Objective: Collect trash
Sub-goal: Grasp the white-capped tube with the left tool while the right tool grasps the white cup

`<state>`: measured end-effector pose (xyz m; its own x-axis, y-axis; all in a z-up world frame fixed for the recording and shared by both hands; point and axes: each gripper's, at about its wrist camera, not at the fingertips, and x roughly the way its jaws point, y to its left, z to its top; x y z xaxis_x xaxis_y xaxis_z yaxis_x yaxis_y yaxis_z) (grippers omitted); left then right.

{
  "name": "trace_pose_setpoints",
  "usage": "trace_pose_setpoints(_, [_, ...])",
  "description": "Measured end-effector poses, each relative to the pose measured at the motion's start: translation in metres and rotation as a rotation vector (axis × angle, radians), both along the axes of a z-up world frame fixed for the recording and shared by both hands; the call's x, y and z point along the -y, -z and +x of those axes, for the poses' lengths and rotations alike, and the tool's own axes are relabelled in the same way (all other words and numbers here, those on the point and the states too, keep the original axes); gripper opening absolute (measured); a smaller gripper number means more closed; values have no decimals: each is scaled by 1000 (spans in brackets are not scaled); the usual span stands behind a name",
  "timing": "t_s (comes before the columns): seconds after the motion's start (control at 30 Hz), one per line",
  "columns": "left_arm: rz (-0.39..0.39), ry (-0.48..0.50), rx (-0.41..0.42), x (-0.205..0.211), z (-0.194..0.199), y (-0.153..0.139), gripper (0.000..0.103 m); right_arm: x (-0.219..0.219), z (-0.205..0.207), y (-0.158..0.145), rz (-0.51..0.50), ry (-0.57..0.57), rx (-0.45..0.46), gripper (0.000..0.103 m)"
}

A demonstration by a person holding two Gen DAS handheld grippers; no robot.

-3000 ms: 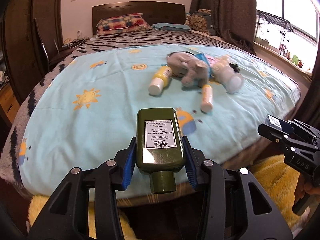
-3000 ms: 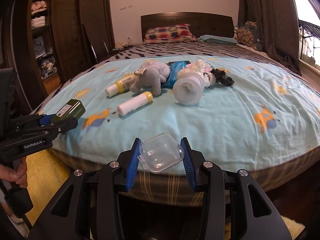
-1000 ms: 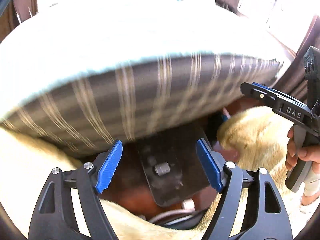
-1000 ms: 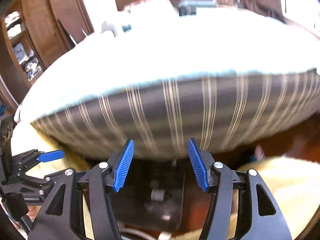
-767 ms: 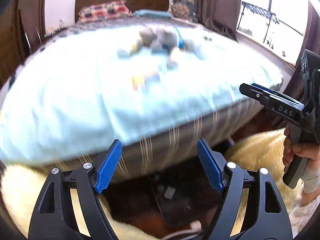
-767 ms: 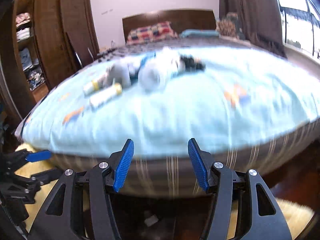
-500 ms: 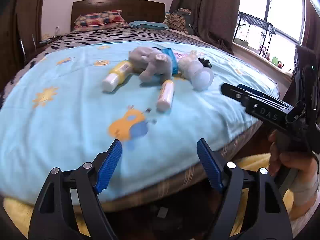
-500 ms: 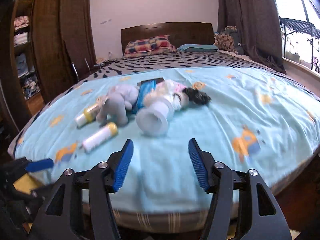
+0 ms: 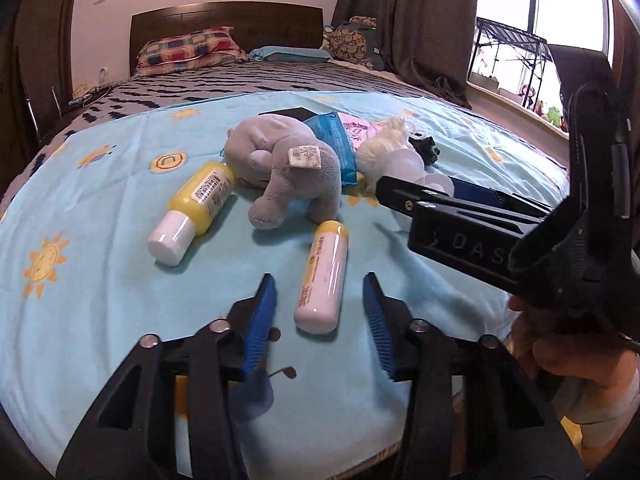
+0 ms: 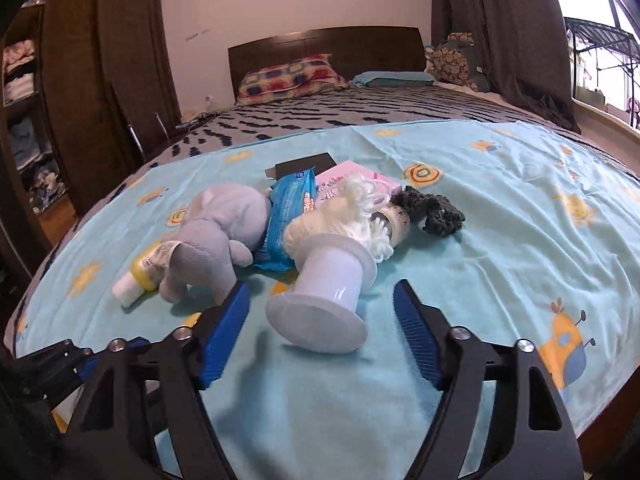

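Left wrist: left gripper (image 9: 318, 304) apart | right gripper (image 10: 320, 322) apart | two bottles (image 9: 322, 276) | one plush elephant (image 9: 288, 168)

The bed (image 10: 500, 208), under a light-blue sheet (image 9: 100, 280), carries a grey plush elephant (image 9: 288, 168); yellow bottle (image 9: 192, 212) at its nine o'clock, white spool (image 10: 324, 292) at three.
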<state>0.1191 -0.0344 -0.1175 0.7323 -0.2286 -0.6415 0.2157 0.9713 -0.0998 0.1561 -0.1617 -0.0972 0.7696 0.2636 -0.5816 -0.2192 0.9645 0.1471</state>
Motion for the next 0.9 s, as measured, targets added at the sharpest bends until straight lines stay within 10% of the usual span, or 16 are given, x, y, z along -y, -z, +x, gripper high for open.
trace_pose_setpoints(0.27, [-36,0,1,-10,-5,2,18,8,-24,4,-15,-34,13,49])
trace_pose_setpoints(0.9, [-16,77,-45,-5,-110,16,18,36,-143,15,74,-148,-35,49])
